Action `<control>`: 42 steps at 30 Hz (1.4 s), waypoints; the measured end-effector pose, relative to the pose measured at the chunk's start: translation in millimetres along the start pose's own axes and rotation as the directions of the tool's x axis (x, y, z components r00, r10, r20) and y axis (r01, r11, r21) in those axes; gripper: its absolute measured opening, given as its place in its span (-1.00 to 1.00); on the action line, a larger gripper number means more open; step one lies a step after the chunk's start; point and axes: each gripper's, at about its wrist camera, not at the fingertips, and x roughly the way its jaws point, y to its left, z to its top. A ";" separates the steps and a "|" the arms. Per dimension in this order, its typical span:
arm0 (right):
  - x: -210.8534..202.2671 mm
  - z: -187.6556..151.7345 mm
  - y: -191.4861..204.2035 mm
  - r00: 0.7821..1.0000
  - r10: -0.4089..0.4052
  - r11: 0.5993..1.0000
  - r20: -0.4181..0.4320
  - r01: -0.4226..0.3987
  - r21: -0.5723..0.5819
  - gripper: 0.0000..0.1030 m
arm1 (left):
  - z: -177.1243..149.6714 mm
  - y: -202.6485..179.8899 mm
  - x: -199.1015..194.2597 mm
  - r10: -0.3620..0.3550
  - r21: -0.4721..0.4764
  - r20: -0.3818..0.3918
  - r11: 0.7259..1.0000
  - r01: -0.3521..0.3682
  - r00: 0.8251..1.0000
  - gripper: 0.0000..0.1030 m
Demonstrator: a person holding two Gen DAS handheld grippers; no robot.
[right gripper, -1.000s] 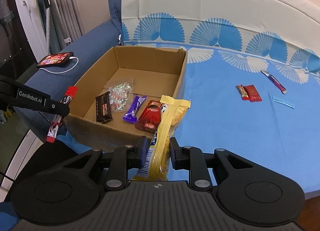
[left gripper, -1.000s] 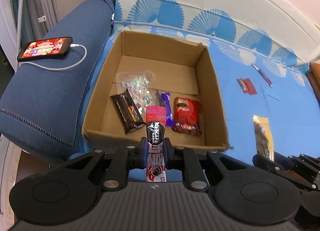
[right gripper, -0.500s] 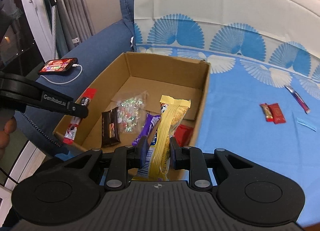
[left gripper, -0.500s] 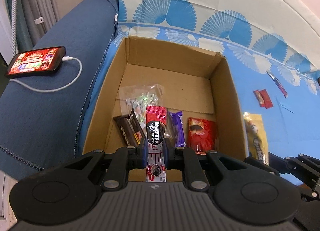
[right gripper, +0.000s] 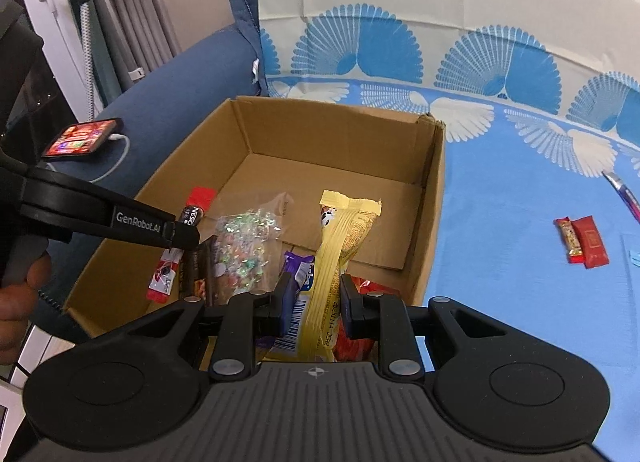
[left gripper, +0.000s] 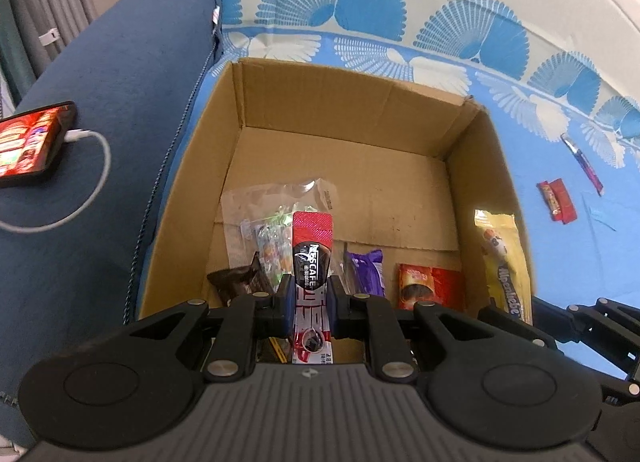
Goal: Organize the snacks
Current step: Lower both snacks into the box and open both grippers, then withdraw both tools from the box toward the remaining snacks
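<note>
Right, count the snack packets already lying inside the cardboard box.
4, along its near side: dark brown bar, clear candy bag, purple bar, red packet. The grippers may hide others.

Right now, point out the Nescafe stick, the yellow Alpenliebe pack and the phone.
Nescafe stick [left gripper: 311, 258], left wrist view, on the black logo band above the left gripper [left gripper: 310, 304].
Yellow Alpenliebe pack [right gripper: 340, 238], right wrist view, on its upper body.
Phone [left gripper: 30, 142], left wrist view, on the lit screen.

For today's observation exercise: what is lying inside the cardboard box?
Inside the cardboard box: a clear candy bag, a dark bar, a purple bar and a red packet. The held Nescafe stick and yellow pack cover parts of the floor.
</note>
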 end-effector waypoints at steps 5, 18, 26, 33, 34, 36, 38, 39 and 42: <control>21.1 5.2 -4.6 1.000 -0.003 1.000 -0.015 0.003 0.009 -0.50 | 9.3 1.2 20.4 0.013 0.007 -0.015 1.000 -0.013 1.000 -0.66; 14.5 3.1 -14.4 0.999 -0.032 0.996 0.007 0.031 0.083 0.78 | -0.2 3.1 1.1 0.070 0.034 0.066 0.997 -0.072 0.995 0.99; -33.2 -19.6 -2.8 0.996 -0.073 0.991 0.048 0.067 0.114 0.89 | -34.0 6.0 -42.6 0.081 -0.010 0.080 0.997 -0.081 0.994 0.99; -80.7 -43.2 14.7 0.990 -0.098 0.994 0.099 0.091 0.068 0.99 | -70.6 1.4 -85.8 0.099 -0.005 0.099 0.995 -0.099 0.990 0.99; -86.0 -45.8 15.7 0.990 -0.098 0.994 0.101 0.092 0.067 0.99 | -76.1 0.1 -91.2 0.102 0.000 0.102 0.995 -0.103 0.990 0.99; -98.3 -54.5 19.3 0.990 -0.098 0.994 0.104 0.091 0.064 0.99 | -86.5 -2.4 -101.5 0.111 0.011 0.109 0.994 -0.113 0.988 0.99; -108.5 -62.7 22.6 0.989 -0.100 0.994 0.107 0.094 0.060 0.99 | -96.5 -4.4 -111.6 0.119 0.021 0.116 0.992 -0.122 0.986 0.99; -113.4 -66.9 24.4 0.989 -0.100 0.994 0.110 0.094 0.057 0.99 | -100.5 -4.8 -115.5 0.124 0.022 0.119 0.992 -0.128 0.985 0.99; -126.8 -77.4 30.5 0.986 -0.106 0.994 0.125 0.101 0.045 0.99 | -111.8 -5.6 -128.1 0.126 0.012 0.137 0.992 -0.129 0.983 0.99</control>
